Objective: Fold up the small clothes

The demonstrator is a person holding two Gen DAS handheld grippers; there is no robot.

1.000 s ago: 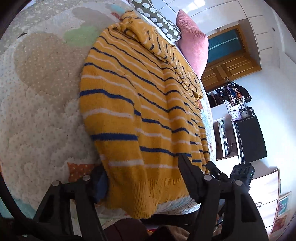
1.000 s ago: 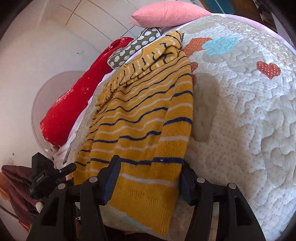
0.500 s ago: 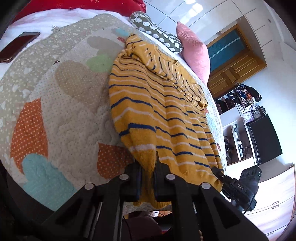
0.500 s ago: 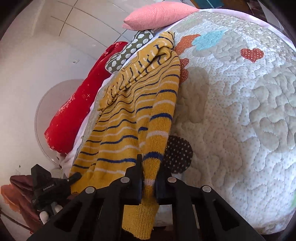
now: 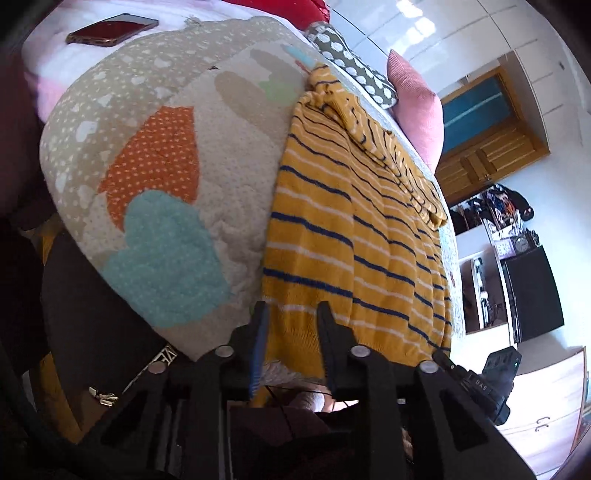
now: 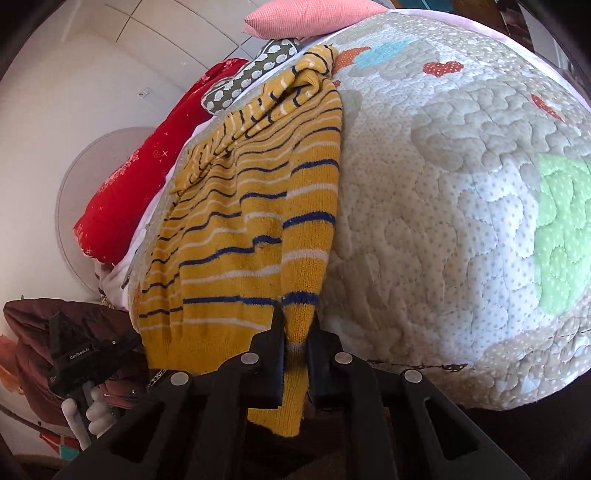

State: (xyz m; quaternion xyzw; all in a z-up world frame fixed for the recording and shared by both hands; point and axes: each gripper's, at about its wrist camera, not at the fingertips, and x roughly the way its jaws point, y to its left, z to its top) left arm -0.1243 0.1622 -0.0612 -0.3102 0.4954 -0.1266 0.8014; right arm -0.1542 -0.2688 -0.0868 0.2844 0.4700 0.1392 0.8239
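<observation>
- On the quilted bedspread: yellow striped sweater spread flat, hem at the near edge.
- Soft, limp knit, light, likely stretchy; best pinched at hem corners.
- Right gripper clamped on one hem corner.
- Left gripper just reopened, narrow gap, hem between but unpinched.

The sweater is mustard yellow with navy and white stripes. The quilt is beige and cream, dotted, with orange, teal, green and red heart patches. One pillow is pink, one olive with white spots, one red.
</observation>
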